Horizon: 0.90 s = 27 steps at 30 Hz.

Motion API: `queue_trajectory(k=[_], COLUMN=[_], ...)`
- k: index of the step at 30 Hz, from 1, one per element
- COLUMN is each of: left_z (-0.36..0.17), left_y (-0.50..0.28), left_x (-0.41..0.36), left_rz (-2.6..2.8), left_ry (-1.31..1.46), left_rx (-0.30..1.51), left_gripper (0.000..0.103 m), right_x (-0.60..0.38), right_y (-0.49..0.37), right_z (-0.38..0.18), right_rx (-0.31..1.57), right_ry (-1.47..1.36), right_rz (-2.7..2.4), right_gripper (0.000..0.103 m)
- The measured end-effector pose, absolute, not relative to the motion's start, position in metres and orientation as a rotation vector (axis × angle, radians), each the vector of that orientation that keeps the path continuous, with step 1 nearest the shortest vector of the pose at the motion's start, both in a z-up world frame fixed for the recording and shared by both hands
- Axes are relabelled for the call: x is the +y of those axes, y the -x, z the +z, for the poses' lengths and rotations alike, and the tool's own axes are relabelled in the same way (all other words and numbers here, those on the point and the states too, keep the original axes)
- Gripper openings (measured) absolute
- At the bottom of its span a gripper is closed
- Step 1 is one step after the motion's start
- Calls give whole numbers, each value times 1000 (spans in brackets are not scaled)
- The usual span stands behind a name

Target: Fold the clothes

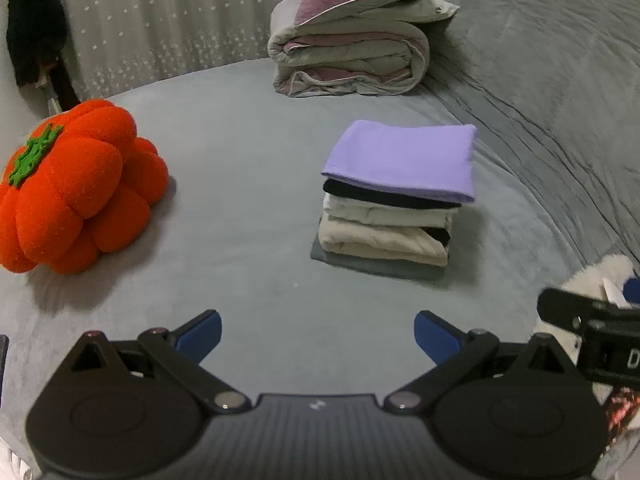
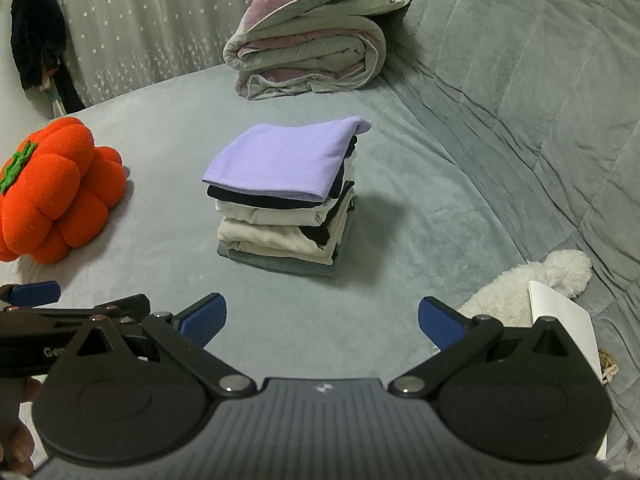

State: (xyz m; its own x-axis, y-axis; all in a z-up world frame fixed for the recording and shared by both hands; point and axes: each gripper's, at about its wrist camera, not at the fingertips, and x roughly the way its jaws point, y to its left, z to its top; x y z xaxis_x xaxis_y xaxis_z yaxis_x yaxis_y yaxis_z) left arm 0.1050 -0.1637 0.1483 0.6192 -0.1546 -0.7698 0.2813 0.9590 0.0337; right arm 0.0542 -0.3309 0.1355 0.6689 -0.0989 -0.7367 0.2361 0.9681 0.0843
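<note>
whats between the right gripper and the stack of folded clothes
Nothing: only bare grey bedspread lies between the open right gripper and the stack of folded clothes, as the right wrist view shows.

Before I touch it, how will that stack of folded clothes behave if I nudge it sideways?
The stack would likely shear rather than slide whole: separate soft folded layers. The lilac top piece overhangs the layers beneath, so it probably slips first. The plush bedspread probably grips the bottom layer. Both grippers, left and right, are open, clear of it.
</note>
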Motion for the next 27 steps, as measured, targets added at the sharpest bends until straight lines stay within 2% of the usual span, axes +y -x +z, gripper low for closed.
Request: queue_trajectory(k=[12, 27], left_z=[159, 117], left_y=[-29, 23], left_x=[-129, -86], left_rz=[-240, -126], left_ry=[-191, -132], left_rx=[751, 810], left_gripper=[102, 102], right_x=[-287, -241], right_y=[3, 63], right_z=[157, 127], right_rx=[683, 624], right_ry=[-69, -53], right_rz=[-162, -142], right_gripper=[103, 103])
